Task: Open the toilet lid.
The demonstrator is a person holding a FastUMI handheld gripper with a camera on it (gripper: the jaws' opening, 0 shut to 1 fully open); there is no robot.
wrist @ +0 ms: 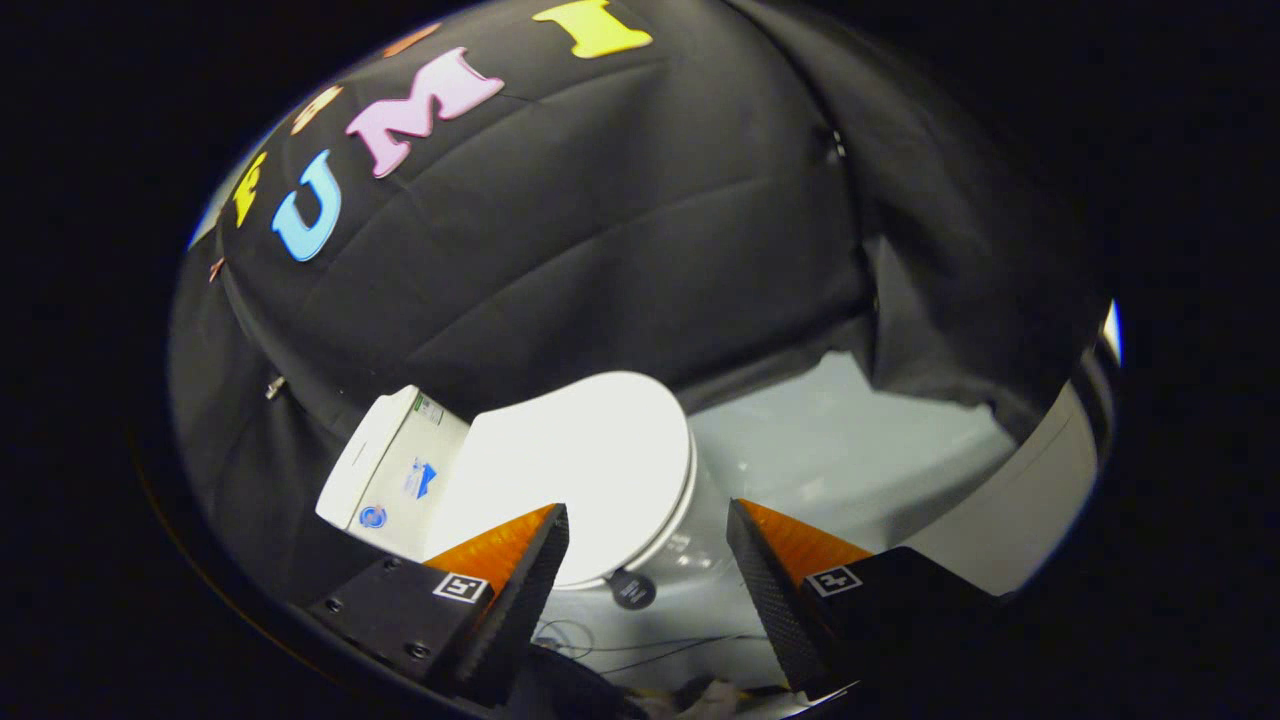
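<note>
A white toilet stands just beyond my fingers, its lid (580, 460) down flat on the bowl (700, 540). The white tank (395, 470) rises behind it against the black cloth wall. My gripper (648, 530) is open, its two black-and-orange fingers spread wide. The front rim of the lid lies just ahead of the gap between them, nearer the left finger (520, 570). Nothing is held. A small black round tab (632, 590) sticks out under the lid's front edge.
Pale grey floor (850, 440) spreads to the right of the toilet. Black cloth walls (620, 230) close in behind and on both sides. Thin wires (640, 650) lie on the floor below the fingers.
</note>
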